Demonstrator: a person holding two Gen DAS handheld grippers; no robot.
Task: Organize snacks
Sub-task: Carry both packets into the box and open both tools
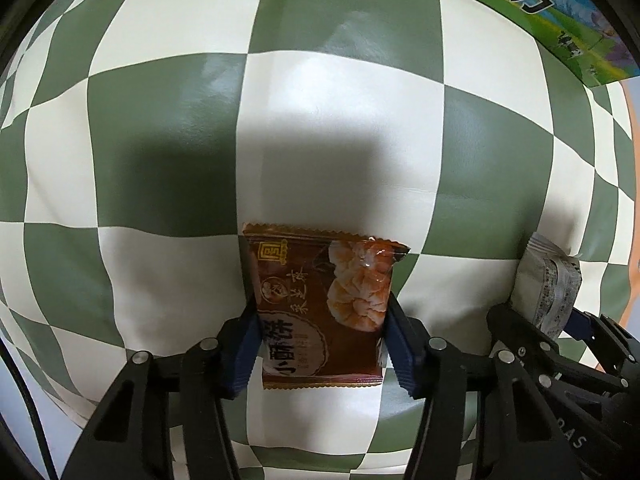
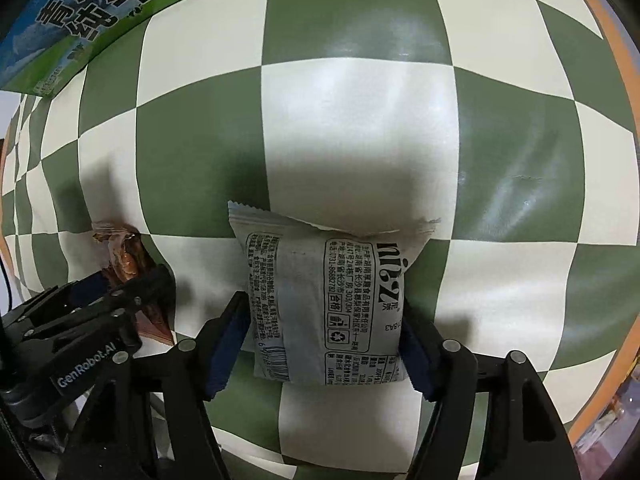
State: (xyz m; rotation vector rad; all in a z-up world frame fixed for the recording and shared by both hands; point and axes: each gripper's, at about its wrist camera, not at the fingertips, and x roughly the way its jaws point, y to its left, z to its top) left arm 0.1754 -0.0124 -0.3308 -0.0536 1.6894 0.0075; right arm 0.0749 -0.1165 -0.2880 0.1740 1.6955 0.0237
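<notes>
Left tool (image 1: 320, 344): closed on the brown snack packet (image 1: 320, 312), blue ribbed pads pressed against both long sides; black linkage arms in the near field.
Right tool (image 2: 324, 344): closed on the grey snack packet (image 2: 324, 308), blue ribbed pads against both sides.
Brown snack packet: glossy film pouch, flat and rectangular, crimped serrated seals at near and far ends; printed pastry picture and Chinese characters; held above the desk (image 1: 160, 160), far right corner slightly crumpled. In the right wrist view it shows at the left (image 2: 124, 256).
Grey snack packet: matte pale-grey pillow pouch, puffed, serrated far seal bent and creased; back panel up, with ingredient text, barcode and recycling marks. In the left wrist view it shows at the right (image 1: 548, 284).
Position of the two: side by side, near each other, apart; brown on the left, grey on the right.
Desk: covered with a smooth, slightly shiny sheet in green and cream checks; tool shadows fall on it beyond each packet.
Milk carton (image 2: 80, 12): printed cardboard box, green border, blue-and-white landscape, large black Chinese characters; stands at the far edge, between and beyond the two tools; contents not visible.
In the way: open checked surface lies between the packets and the carton.
</notes>
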